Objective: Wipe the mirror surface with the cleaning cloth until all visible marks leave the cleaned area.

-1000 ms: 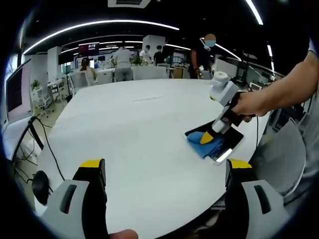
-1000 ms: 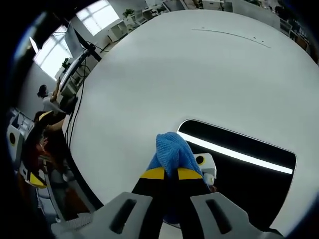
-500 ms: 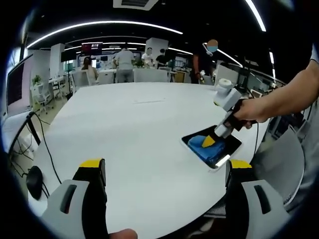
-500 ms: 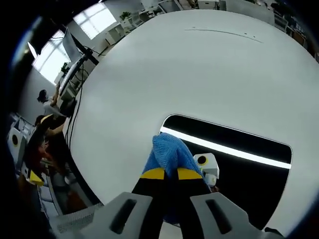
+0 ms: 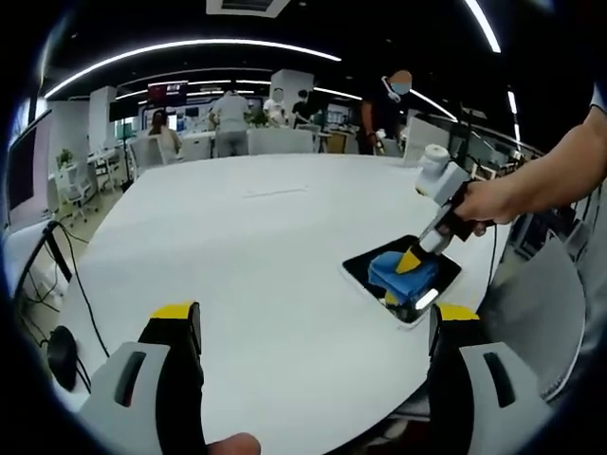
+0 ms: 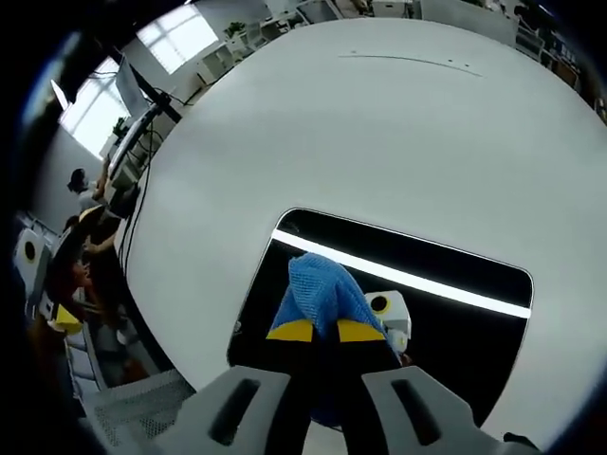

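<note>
Right gripper (image 6: 317,329) is seen clamped on the blue cleaning cloth (image 6: 322,289), yellow tips pinched together with the cloth bunched between and ahead of them. The cloth is pressed onto the dark mirror (image 6: 455,322), which lies flat on the round white table (image 6: 379,123). In the right gripper view the mirror spreads from about 9 o'clock to 3 o'clock of the tips, with a bright light strip reflected across it. Against the frame half a second back, more glass is shown at 9 o'clock of the cloth: the cloth has been carried further inward from the mirror's edge, where it sat a second ago.

In the left gripper view the mirror (image 5: 403,275) is noted at 2 o'clock, near the table's edge, with the cloth (image 5: 398,270) on it under the right gripper (image 5: 410,263), held by a hand (image 5: 484,201). The cloth is now placed nearer the mirror's middle than before.

Left gripper (image 5: 313,327) is held open, holding nothing, its jaws wide apart over the table (image 5: 266,246). Its pose is unchanged from the earlier frames.
</note>
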The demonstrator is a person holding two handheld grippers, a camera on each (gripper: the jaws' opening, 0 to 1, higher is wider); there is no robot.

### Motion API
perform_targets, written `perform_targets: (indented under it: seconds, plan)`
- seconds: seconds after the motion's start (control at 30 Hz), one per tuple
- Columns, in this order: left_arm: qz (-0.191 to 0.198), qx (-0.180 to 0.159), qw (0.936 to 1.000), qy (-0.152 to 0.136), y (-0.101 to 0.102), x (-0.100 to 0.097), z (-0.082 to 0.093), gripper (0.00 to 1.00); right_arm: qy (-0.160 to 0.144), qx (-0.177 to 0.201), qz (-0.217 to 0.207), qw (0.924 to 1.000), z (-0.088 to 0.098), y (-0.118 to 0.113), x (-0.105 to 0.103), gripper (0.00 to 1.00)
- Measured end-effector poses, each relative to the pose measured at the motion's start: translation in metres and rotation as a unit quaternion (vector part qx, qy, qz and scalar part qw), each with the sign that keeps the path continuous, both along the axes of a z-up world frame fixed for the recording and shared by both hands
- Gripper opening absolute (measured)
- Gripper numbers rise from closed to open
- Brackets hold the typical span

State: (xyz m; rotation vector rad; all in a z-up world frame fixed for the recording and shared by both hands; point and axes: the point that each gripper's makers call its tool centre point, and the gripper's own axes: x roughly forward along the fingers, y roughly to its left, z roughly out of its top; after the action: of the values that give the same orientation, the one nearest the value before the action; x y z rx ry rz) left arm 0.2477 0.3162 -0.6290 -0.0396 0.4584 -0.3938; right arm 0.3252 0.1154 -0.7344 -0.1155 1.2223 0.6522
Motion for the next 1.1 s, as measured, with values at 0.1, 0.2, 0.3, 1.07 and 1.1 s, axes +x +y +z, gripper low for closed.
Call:
perform_targets:
  seconds: [0.1,0.2,0.3,1.07,1.1]
  plan:
    - [-0.01,0.007,0.9999,0.002,-0.004,0.001,-0.001,0.99,0.002,-0.001,-0.004,1.0,-0.002,-0.009,0.004,0.0]
    - [-0.014,0.006,0.9999,-0.001,-0.005,0.003,0.0,0.99,0.006,0.0,-0.008,1.0,-0.003,-0.016,0.006,0.0]
    - [-0.012,-0.008,0.9999,0.002,-0.008,0.005,0.001,0.99,0.01,0.002,-0.011,0.9999,-0.003,-0.021,0.007,0.0]
    - [-0.026,-0.004,0.9996,0.004,-0.013,0.006,-0.005,0.99,0.02,-0.002,-0.028,0.9994,-0.002,-0.05,0.011,0.0]
    - [-0.028,-0.005,0.9996,0.003,-0.014,0.006,-0.004,0.99,0.019,-0.002,-0.028,0.9994,-0.001,-0.052,0.011,0.0]
